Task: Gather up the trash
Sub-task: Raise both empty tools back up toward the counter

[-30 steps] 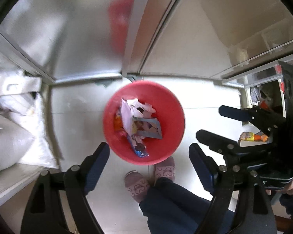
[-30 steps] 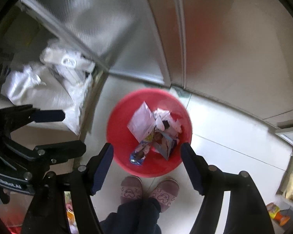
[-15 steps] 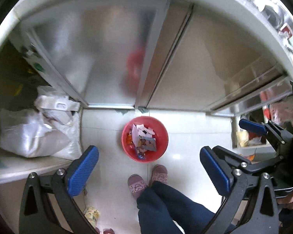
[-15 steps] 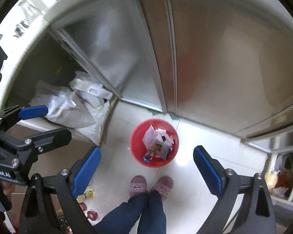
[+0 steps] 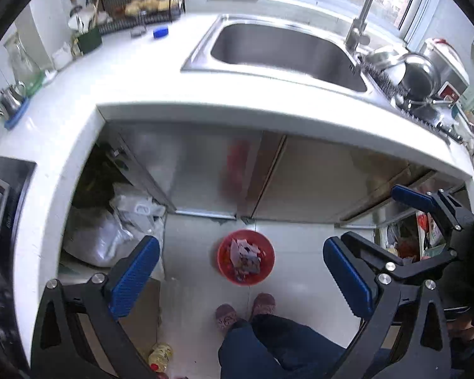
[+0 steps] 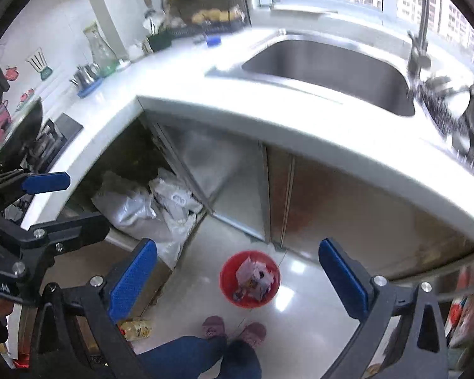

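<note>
White floor tiles lie in front of shiny cupboard doors, and on them sits a red bin (image 5: 246,256) with the trash (image 5: 245,255) inside: paper bits and wrappers in a heap. The bin stands on the floor just in front of the person's slippers (image 5: 245,310), close to the cupboard doors (image 5: 303,177).

The left gripper (image 5: 241,281) is wide, with nothing between its blue pads. The right gripper (image 6: 238,279) is opening to its widest, and it too has nothing between its pads. Both hang high over the bin and point down at it, well apart from it.

Beside the bin, an open cupboard holds white bags (image 5: 110,230). A yellow bottle (image 5: 161,354) lies on the floor near the left gripper. Above is the white bench (image 5: 205,101) with a steel sink (image 5: 287,53) in it.

I think the drop step is done, since the trash sits in the bin and both grippers are bare. The next move is to look for more trash. The bench top looks tidy from here, so the bottle on the floor may be next. That calls for going low and closing on it gently.
</note>
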The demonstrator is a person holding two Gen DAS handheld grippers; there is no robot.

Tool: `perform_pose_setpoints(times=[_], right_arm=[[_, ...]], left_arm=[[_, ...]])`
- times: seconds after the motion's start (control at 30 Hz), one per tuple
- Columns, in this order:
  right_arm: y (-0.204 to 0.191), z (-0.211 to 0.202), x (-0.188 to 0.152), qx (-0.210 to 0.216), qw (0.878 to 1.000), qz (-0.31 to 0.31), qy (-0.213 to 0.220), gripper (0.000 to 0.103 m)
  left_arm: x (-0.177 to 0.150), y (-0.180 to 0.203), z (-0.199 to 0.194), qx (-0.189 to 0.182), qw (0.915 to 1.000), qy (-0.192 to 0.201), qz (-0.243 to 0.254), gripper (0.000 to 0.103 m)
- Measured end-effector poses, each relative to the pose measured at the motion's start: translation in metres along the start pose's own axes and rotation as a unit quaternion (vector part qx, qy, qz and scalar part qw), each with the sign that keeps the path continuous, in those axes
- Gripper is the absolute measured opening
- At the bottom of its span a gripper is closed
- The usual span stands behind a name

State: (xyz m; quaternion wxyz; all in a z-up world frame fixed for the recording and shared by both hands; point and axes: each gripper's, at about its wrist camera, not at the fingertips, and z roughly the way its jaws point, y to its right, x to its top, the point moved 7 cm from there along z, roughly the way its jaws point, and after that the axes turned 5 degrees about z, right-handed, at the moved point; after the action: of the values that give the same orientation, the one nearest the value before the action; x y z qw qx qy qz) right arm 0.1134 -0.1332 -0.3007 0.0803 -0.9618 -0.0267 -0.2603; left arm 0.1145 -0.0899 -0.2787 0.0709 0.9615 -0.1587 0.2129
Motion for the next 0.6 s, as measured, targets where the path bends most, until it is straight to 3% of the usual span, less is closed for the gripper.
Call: perform_pose_setpoints(times=[0.23, 0.4, 0.6], right_arm=[[-0.002, -0.023, 0.033, 0.007, 0.999, 0.026, 0.032, 0.102], [-0.008, -0.039, 0.073, 0.003, 0.998, 0.018, 0.057, 0.102], [-0.014, -0.031, 0.133, 0.009, 0.997, 0.023, 0.078, 0.102]], left_arm=[[0.033, -0.009, -0.034, 0.007, 0.9988, 0.047, -0.013, 0.103], [0.069, -0.026, -0.054, 0.013, 0.9969, 0.076, -0.017, 0.103], [0.122, -0.062, -0.059, 0.012, 0.9948, 0.099, -0.022, 0.103]])
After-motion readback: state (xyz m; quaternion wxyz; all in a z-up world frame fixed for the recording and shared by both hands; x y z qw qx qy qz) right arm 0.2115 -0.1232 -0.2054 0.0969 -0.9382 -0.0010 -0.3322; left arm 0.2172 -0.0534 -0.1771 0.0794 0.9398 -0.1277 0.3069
